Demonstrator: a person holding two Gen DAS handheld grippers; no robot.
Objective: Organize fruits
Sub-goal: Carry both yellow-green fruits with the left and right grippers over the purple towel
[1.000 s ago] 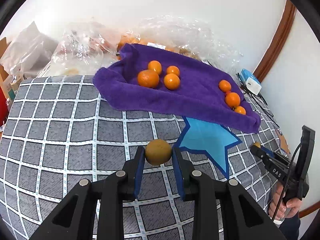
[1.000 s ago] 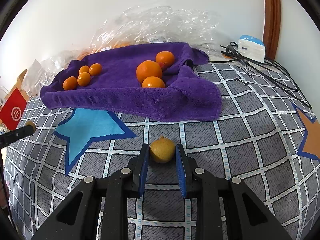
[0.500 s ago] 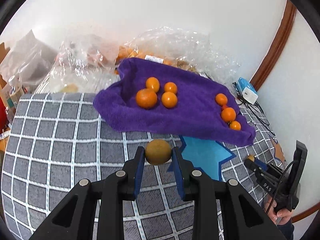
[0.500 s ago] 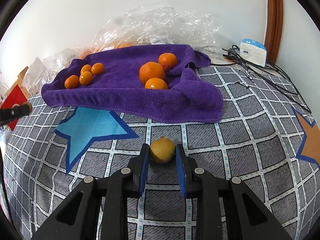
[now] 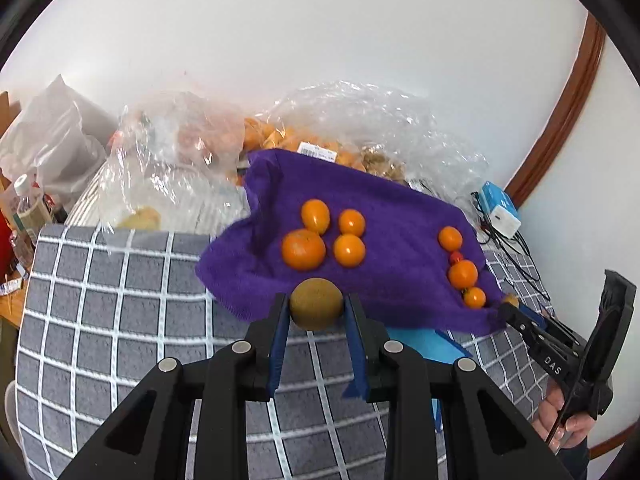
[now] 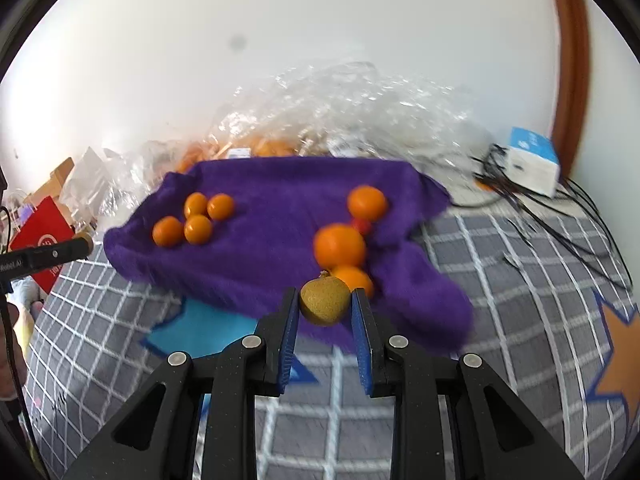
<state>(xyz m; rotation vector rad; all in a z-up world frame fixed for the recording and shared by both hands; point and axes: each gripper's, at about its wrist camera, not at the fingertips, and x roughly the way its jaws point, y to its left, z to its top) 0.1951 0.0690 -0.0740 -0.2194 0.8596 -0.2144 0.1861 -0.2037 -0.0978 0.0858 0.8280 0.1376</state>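
Now my left gripper (image 5: 316, 314) pinches one brownish fruit (image 5: 316, 303) and my right gripper (image 6: 325, 312) pinches another (image 6: 325, 300), each carried clear of the checked cover (image 5: 120, 320) toward the purple towel (image 5: 400, 216), where oranges (image 5: 303, 249) sit grouped, probably so like joins like.

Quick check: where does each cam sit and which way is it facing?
Left wrist: on the left claw, angled down at the purple towel; its fingers grip a kiwi; the right claw and hand show at right.
Right wrist: on the right claw, facing that towel; grips another kiwi; the left claw's tip at left.
Shared: towel, oranges, plastic bags.
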